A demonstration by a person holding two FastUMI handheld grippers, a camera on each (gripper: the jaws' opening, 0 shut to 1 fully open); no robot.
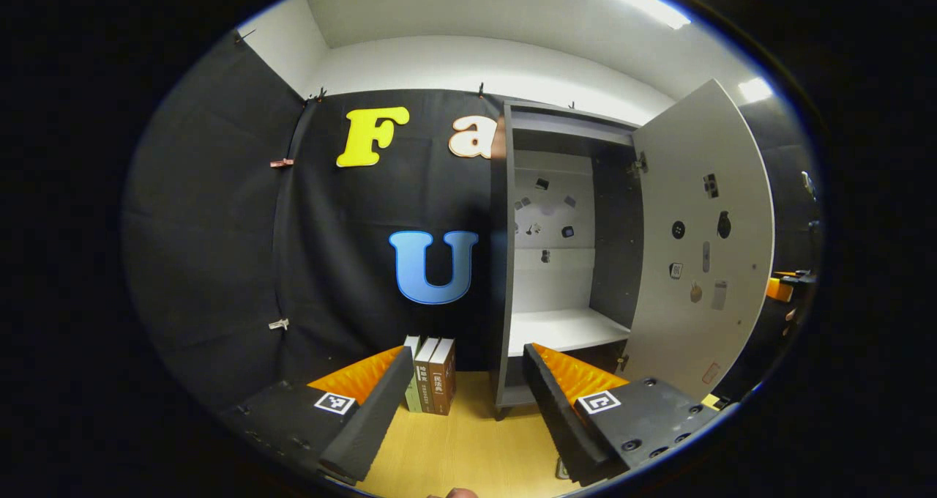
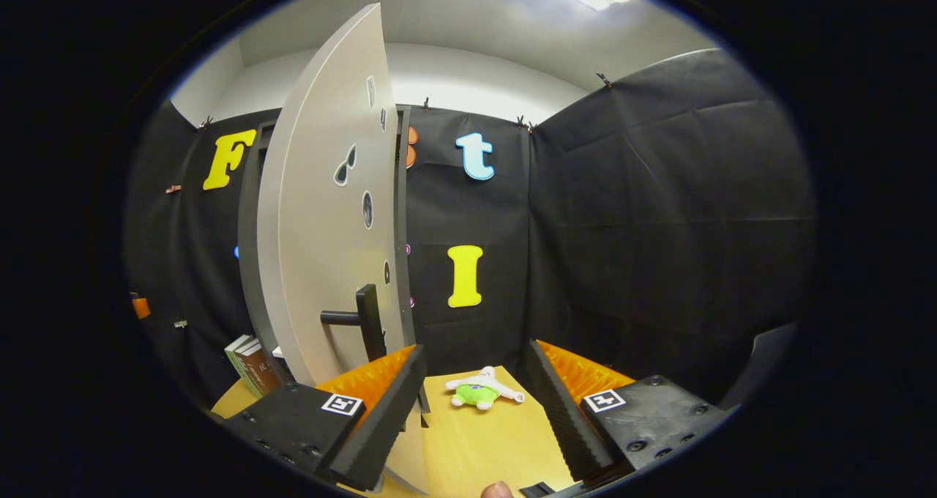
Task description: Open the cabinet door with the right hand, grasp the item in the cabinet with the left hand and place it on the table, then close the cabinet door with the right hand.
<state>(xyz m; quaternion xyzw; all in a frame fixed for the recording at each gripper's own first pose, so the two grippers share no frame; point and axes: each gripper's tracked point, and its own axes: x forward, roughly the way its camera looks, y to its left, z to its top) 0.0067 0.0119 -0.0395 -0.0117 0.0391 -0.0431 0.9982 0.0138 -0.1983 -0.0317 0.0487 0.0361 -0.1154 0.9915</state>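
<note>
Left hand-held gripper (image 1: 468, 403) hangs with its jaws wide and nothing between them, low over the wooden worktop (image 1: 468, 447), aimed at the cabinet (image 1: 556, 264). Cabinet stands at the far side against the black cloth wall, door (image 1: 703, 242) swung fully out to the right. Pale inner shelf (image 1: 564, 329) is bare; small stickers dot the back panel and the inside of the door. Three books (image 1: 432, 373) stand upright on the worktop just left of the cabinet, spines facing near.

Right hand-held gripper (image 2: 472, 410) also has its jaws wide, gripping nothing, low over the worktop (image 2: 476, 447) beside the open door (image 2: 329, 220). In the right gripper view the door's outer face is seen nearly edge-on, with its dark handle (image 2: 359, 318) just above and beyond the left finger; I cannot tell whether finger and door touch. Item, a small green and white plush toy (image 2: 479, 392), lies on the worktop between the two fingers but farther off, near the far cloth wall, right of the door. Books (image 2: 252, 362) show at the left past the door's edge.
</note>
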